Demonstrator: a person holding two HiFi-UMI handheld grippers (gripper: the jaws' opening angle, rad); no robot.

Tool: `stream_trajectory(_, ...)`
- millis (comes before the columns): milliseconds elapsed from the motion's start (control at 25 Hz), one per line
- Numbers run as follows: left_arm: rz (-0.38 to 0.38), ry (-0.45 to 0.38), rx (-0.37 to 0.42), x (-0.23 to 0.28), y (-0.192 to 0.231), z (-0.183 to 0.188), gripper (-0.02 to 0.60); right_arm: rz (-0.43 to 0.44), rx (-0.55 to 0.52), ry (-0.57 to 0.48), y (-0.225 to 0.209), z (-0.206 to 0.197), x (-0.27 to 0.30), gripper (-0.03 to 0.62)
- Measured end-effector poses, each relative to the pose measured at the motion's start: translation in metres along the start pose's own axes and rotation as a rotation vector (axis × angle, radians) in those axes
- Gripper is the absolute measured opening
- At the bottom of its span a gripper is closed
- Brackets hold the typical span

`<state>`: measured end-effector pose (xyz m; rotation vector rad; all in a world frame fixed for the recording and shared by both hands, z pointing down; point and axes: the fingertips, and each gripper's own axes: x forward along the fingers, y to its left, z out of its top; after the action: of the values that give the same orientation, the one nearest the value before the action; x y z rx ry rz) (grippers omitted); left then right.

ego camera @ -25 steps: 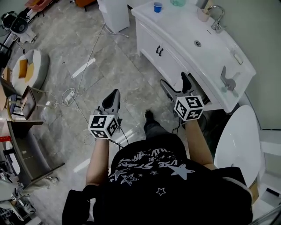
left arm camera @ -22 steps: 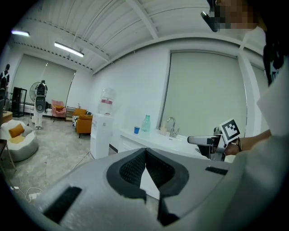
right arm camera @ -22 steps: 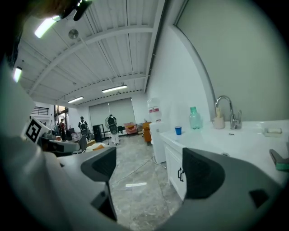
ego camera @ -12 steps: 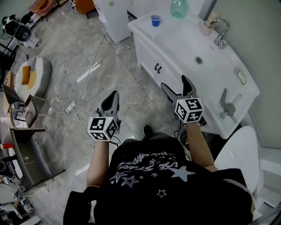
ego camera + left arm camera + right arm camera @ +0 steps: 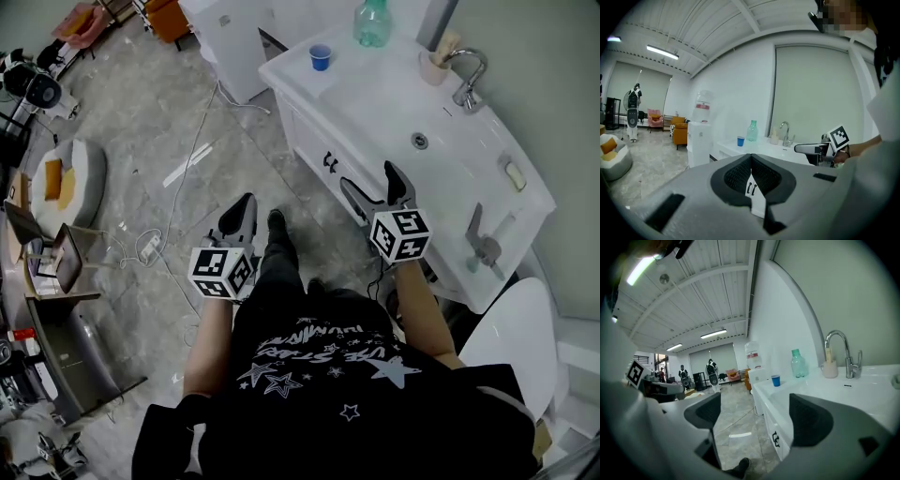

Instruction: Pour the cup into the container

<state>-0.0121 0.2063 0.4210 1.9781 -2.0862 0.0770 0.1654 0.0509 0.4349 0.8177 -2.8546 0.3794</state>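
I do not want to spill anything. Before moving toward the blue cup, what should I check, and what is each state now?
1. Right gripper jaws apart, nothing between: ok.
2. Left gripper ready to grasp: not ok, jaws together, empty.
3. Blue cup upright on the vanity top: ok.
4. Cup within reach: not ok, both grippers are far short of it.
5. Receiving container identified: cannot tell; a green bottle stands nearby.
6. Liquid in cup: cannot tell.
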Motion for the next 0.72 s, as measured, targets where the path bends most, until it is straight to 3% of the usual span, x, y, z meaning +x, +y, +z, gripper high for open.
stream_trajectory(320, -0.092, -0.008, 0.005, 0.083, 0.024, 0.013, 0.011, -0.069, -0.01, 0.005, -0.038, 0.009, 0.045, 0.445)
stream_trajectory(720, -0.19, 0.006, 0.007, 0.214, 0.09, 0.047, 0.011, -0.144, -0.037, 0.024, -0.088, 0.044, 0.156, 0.443)
